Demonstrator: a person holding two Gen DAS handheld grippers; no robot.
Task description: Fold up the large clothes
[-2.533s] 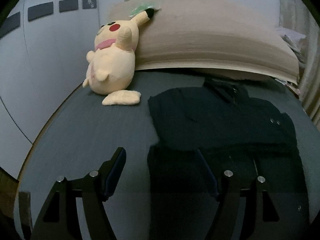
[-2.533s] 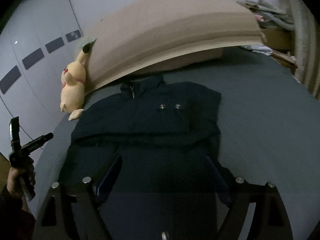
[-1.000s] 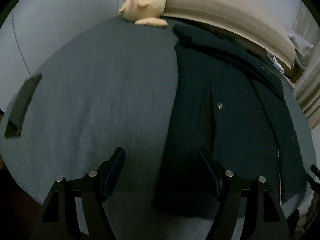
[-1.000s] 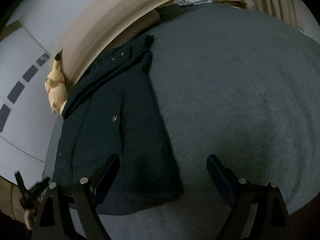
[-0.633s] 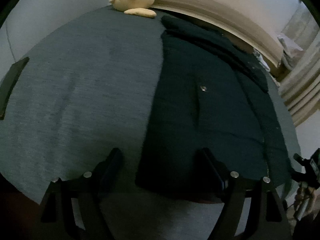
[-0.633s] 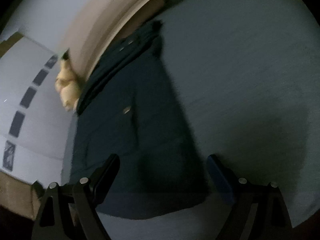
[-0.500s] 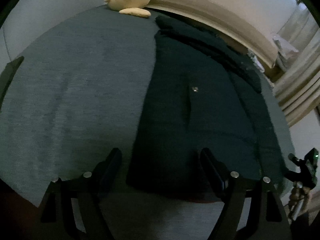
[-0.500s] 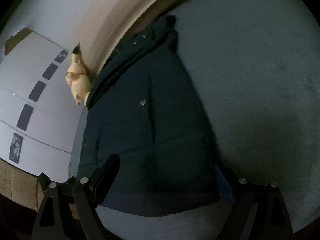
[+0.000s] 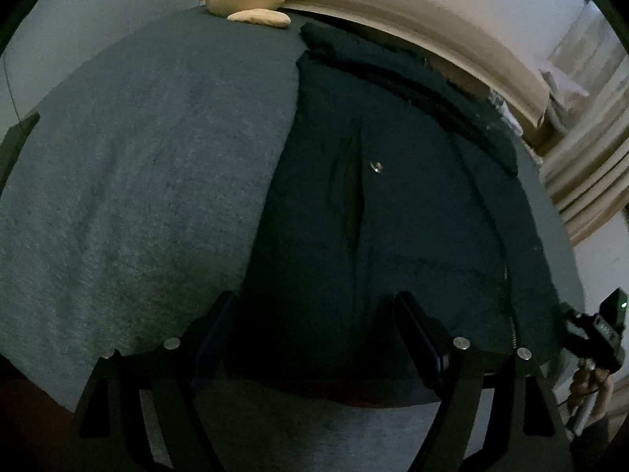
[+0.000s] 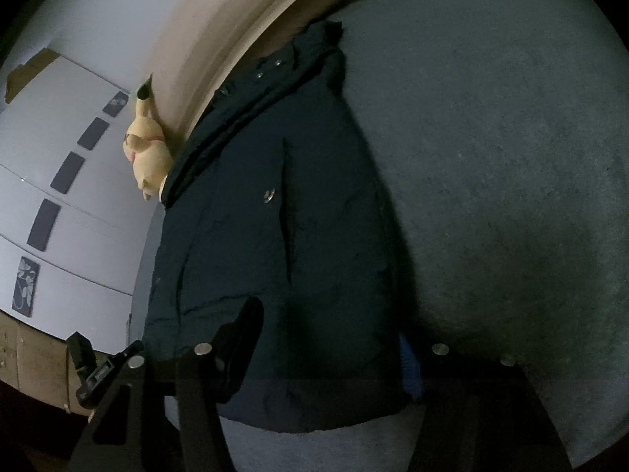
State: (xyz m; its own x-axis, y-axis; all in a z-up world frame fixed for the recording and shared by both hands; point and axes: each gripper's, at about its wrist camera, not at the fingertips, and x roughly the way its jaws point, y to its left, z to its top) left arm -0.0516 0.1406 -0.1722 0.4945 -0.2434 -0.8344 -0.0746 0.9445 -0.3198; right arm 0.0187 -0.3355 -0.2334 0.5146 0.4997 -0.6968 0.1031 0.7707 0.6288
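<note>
A dark jacket (image 9: 393, 204) lies flat on the grey bed (image 9: 137, 181), collar toward the far headboard (image 9: 412, 11). The left gripper (image 9: 314, 338) straddles its near-left hem, fingers apart. The right gripper (image 10: 330, 338) is closing over the near-right hem, seemingly not yet pinching.

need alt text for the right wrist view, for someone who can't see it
A dark jacket lies flat on a grey bed, and the right gripper is closing over its near hem corner, one finger on top of the cloth and the other at its edge. A yellow plush leans against the beige headboard at the far end.
</note>
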